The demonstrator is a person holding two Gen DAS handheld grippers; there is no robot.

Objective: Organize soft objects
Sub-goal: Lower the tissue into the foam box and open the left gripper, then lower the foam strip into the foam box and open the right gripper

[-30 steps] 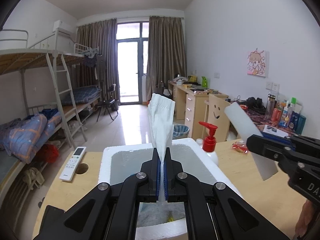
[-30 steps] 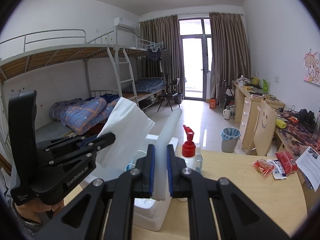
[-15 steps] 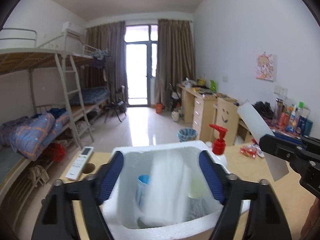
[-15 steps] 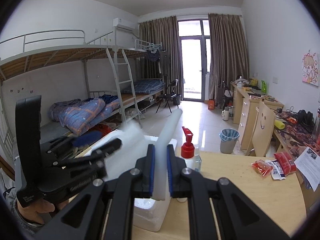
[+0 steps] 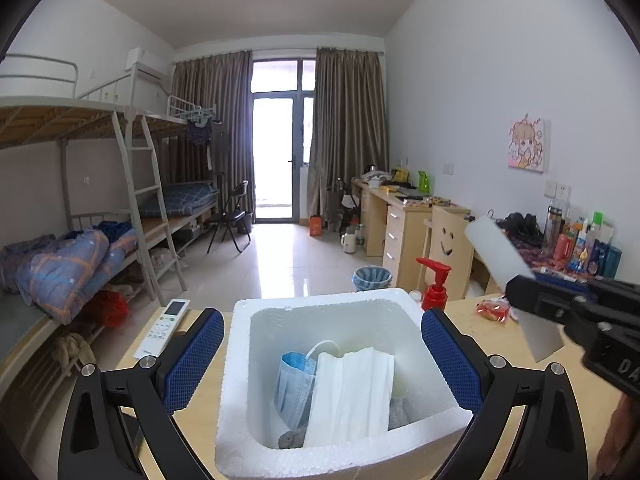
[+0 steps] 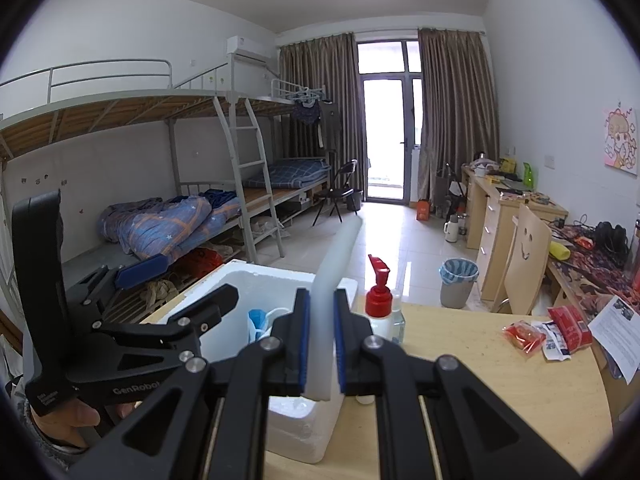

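Left tongs: lower centre of the left wrist view; jaws have just been opening and now stand wide apart, one blue pad on each side of the foam box, nothing pressed between them.
White cloth: folded sheet lying inside the foam box, leaning on its near wall, free of the pads.
Blue mask: just left of the white cloth in the same box, touching it; a white ear loop arches above.
Handling, cloth and mask: judged very light and limp; they fold under their own weight, so a pinch on a top edge or a fold suits best.
Right tongs: lower centre of the right wrist view; pads closed on a white foam strip.
Foam strip, place: rises from the pads toward the upper centre, tilted a little right, above the box's near corner; not yet in the box.
Handling, strip: judged light and springy, easily dented; grip is near its lower end, so the long free end may sway.
Pose, left: the tongs aim slightly downward over the box mouth; a hand holds the handle at lower left of the right wrist view.
Pose, right: aims slightly downward across the desk.
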